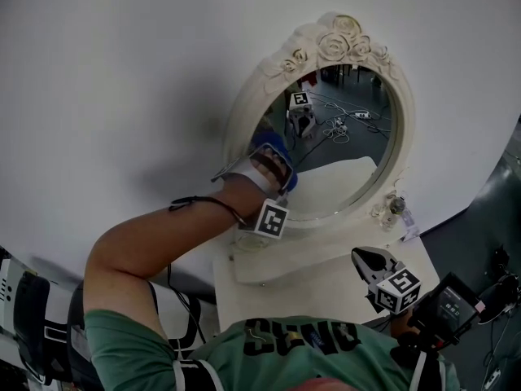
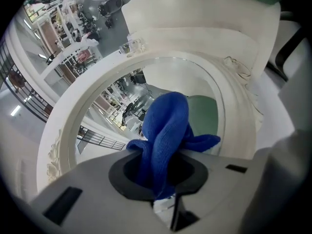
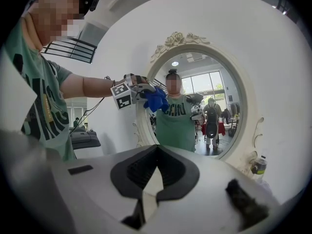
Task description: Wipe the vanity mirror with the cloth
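"Where's the cloth?"

"The bunched blue cloth is clamped in the left gripper. The jaws pinch its lower end and the rest bulges out ahead of them. It's up against the glass of the oval vanity mirror in the cream, rose-carved frame, on the left side of the glass, just inside the frame."

"And the mirror itself?"

"It stands upright at the back edge of the white table, with the plain white wall behind it. The glass shows the cloth doubled, and the person's green T-shirt."

"What about the other hand?"

"The right gripper hangs low over the table's right end, near the front edge, well apart from the mirror. Its jaws are together, with nothing between them."

"Anything else on the table?"

"A small bottle with a dark cap, I think. It's at the right foot of the frame, towards the table's back right corner, and too small to say more."
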Available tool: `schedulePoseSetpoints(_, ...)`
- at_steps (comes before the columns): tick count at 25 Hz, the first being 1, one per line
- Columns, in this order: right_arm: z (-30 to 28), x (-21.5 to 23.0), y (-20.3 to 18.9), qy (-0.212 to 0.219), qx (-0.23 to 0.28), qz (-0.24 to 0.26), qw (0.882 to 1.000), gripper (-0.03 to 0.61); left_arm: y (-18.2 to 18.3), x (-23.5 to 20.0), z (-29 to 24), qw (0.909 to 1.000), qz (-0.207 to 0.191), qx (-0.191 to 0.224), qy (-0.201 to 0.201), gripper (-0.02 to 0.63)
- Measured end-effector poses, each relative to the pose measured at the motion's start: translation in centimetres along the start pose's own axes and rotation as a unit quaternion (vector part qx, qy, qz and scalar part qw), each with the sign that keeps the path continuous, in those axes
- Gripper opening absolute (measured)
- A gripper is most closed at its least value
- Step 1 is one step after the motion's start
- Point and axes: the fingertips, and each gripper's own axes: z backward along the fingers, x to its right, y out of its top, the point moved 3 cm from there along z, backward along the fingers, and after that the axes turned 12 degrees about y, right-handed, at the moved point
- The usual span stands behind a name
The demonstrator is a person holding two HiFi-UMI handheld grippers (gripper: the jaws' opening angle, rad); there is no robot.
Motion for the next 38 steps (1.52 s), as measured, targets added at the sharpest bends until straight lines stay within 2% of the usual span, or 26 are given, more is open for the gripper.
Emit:
schedulePoseSetpoints(7, 3.7, 2.5, -1.9, -0.031, 0.006, -0.015, 0.999, 0.008, 5.2, -5.8, -5.1, 0.999, 0.001, 0.033, 0.03, 0.074)
schedulePoseSetpoints(14, 10.5, 5.2, -5.4, -0.099, 0.01, -0.051, 0.994, 0.008, 11.8, -15.2, -11.9, 0.9948, 0.011, 0.059, 0.082, 0.074)
schedulePoseSetpoints(18, 14.4, 6.8, -6.9, -0.14, 0.012, -0.07, 0.988, 0.008, 15.0, -19.9, -15.6, 0.9913, -0.013, 0.057, 0.118, 0.074)
schedulePoseSetpoints(23, 17.5, 7.9, -8.3, -0.165, 0.018, -0.083, 0.983, 0.008, 16.7, -23.1, -17.7, 0.99, -0.02, 0.052, 0.13, 0.074)
schedulePoseSetpoints(27, 17.6, 8.0, -8.5, -0.164, 0.023, -0.091, 0.982, 0.008, 17.3, -23.8, -17.9, 0.9901, -0.021, 0.046, 0.131, 0.072)
schedulePoseSetpoints(30, 16.2, 7.4, -7.4, -0.143, 0.02, -0.077, 0.986, 0.008, 16.5, -22.6, -16.4, 0.99, -0.019, 0.045, 0.132, 0.074)
schedulePoseSetpoints(34, 13.7, 6.1, -5.7, -0.117, 0.019, -0.06, 0.991, 0.008, 13.1, -18.7, -10.5, 0.9915, 0.006, 0.058, 0.116, 0.074)
schedulePoseSetpoints(38, 9.7, 4.3, -4.2, -0.081, 0.01, -0.04, 0.996, 0.008, 9.4, -11.5, -3.3, 0.9934, 0.011, 0.071, 0.089, 0.074)
